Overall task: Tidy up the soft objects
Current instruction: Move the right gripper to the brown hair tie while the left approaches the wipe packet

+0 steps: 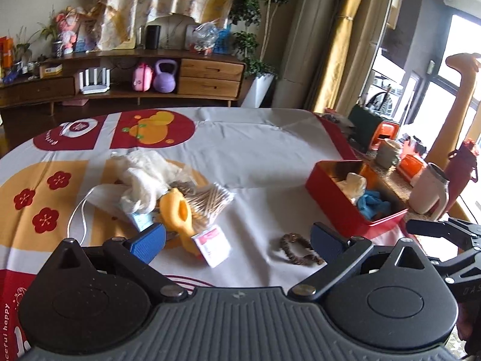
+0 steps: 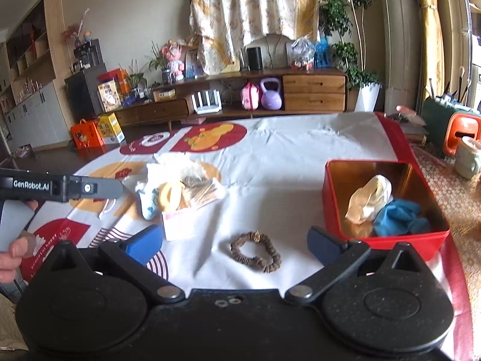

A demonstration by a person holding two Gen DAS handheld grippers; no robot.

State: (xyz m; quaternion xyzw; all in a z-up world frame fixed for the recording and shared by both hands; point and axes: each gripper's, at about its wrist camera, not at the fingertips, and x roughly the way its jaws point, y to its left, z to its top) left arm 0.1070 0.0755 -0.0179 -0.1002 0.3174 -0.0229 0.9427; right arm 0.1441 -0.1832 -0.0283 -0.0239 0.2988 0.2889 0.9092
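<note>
A red box (image 2: 387, 240) (image 1: 345, 210) at the right of the table holds a cream cloth (image 2: 369, 198) and a blue cloth (image 2: 399, 216). A pile lies mid-table: white fluffy cloth (image 1: 144, 177), orange soft toy (image 1: 177, 213), bag of cotton swabs (image 1: 207, 201), a white tagged packet (image 1: 213, 246) and a face mask (image 1: 102, 198). A brown scrunchie (image 2: 255, 254) (image 1: 300, 249) lies on the cloth in front of my right gripper (image 2: 234, 245), which is open and empty. My left gripper (image 1: 237, 240) is open and empty, just before the pile.
The table (image 2: 285, 156) has a white, red and orange cloth. To the right of the table stand a mug (image 2: 467, 158), a white jug (image 1: 428, 189) and a dark red bottle (image 1: 461, 165). A wooden sideboard (image 2: 240, 96) stands behind.
</note>
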